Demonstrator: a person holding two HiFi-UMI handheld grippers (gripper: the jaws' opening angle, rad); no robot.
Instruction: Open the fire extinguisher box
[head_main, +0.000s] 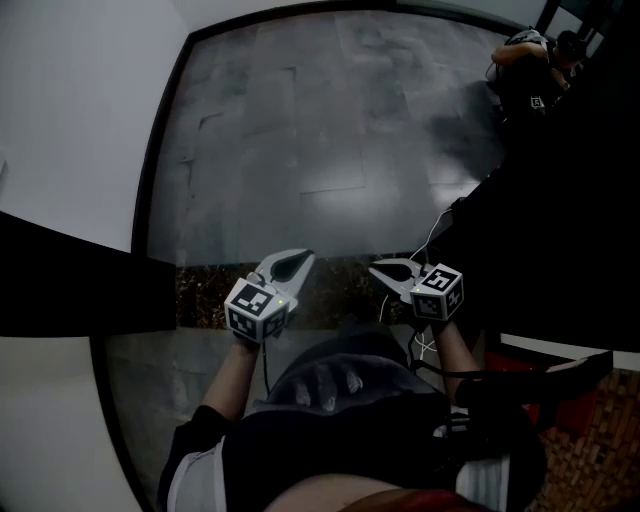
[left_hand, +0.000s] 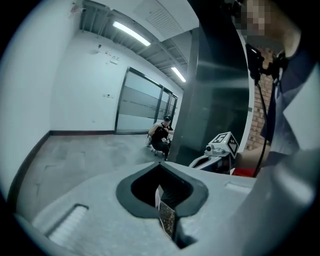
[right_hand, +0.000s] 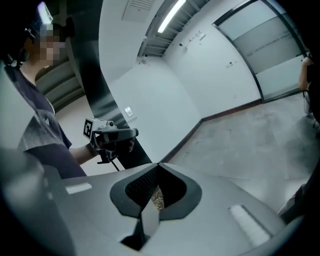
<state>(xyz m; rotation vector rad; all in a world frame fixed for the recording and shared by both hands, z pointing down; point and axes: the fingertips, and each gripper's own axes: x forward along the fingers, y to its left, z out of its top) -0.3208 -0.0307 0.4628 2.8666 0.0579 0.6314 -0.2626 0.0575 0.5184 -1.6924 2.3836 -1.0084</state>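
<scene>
In the head view both grippers are held side by side at waist height above a grey stone floor (head_main: 330, 130). My left gripper (head_main: 305, 256) is shut with nothing between its jaws; its own view shows the tips (left_hand: 161, 164) meeting. My right gripper (head_main: 376, 266) is also shut and empty, its tips (right_hand: 159, 164) together. Each gripper shows in the other's view: the right one (left_hand: 220, 147) and the left one (right_hand: 112, 134). A red object (head_main: 565, 402), partly hidden behind a dark shape, lies low at the right beside a brick wall; I cannot tell whether it is the box.
A person crouches far off on the floor (head_main: 530, 60), also in the left gripper view (left_hand: 161, 135). A dark glossy pillar (left_hand: 215, 95) rises at the right. White walls (head_main: 70, 110) bound the left. Glass doors (left_hand: 140, 102) stand at the back.
</scene>
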